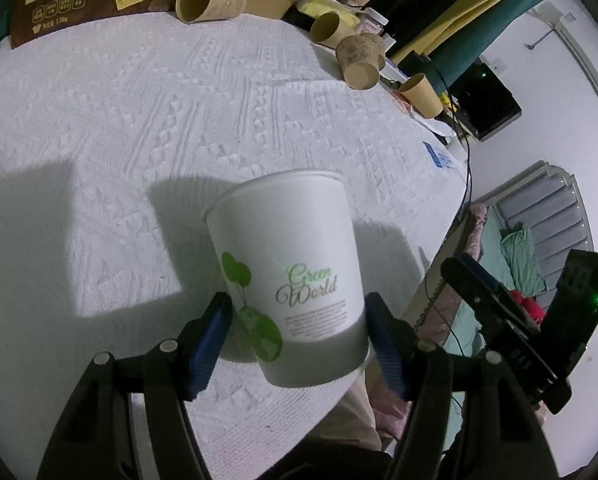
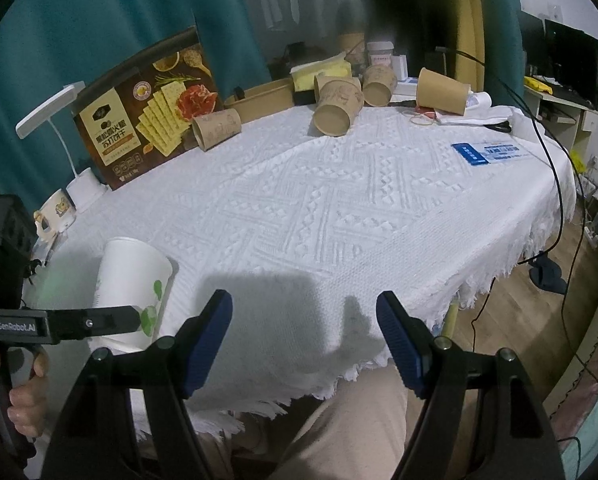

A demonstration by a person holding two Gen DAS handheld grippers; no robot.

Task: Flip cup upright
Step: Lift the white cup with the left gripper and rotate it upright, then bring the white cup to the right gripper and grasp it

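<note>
Cup: white paper cup (image 1: 287, 280) with green leaf print and "Green World" lettering, sitting between the left gripper (image 1: 299, 340) fingers near the front edge of the tabletop (image 1: 179, 120), tilted a little.
Which way up: wide rolled rim looks to be at the bottom, narrower closed end on top, so I judge it's not yet flipped.
Left fingers: blue pads (image 1: 211, 340) flank the lower wall on both sides, close in; real contact on the left side I cannot tell.
Right gripper (image 2: 305, 340): fingers spread wide, nothing between them, hovering over the cloth's front edge, well apart from the cup (image 2: 131, 288).
Weight: looks empty, so very light, I'd say.
Stiffness: thin paper wall, likely to dent or go oval under a hard squeeze.
Slip: smooth printed surface, but ribbed pads should hold it.
Where to grip: mid-wall, across the round, gentle pressure.
Background: brown paper cups (image 2: 335, 108) lie tipped at the far side, clear of the action.
</note>
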